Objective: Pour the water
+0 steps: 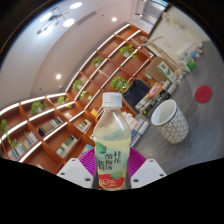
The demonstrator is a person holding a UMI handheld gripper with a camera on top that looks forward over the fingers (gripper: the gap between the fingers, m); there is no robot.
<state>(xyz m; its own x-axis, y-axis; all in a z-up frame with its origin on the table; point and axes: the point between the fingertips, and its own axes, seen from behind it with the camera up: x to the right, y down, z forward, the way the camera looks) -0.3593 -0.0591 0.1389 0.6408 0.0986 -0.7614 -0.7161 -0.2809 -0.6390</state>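
Note:
A plastic bottle [111,135] with a white cap and pale yellow drink stands between my fingers, its green and red label facing me. My gripper [112,172] is shut on the bottle, the purple pads [88,163] pressing its lower part from both sides. The bottle is lifted and the whole view is tilted. A white cup [170,120] with a patterned side stands just to the right of the bottle, open top toward me, apart from it.
Behind are long wooden shelves [60,120] with green plants and books. A white surface with a red round mark [204,94] lies beyond the cup. A bright ceiling with lamps [70,22] fills the upper part.

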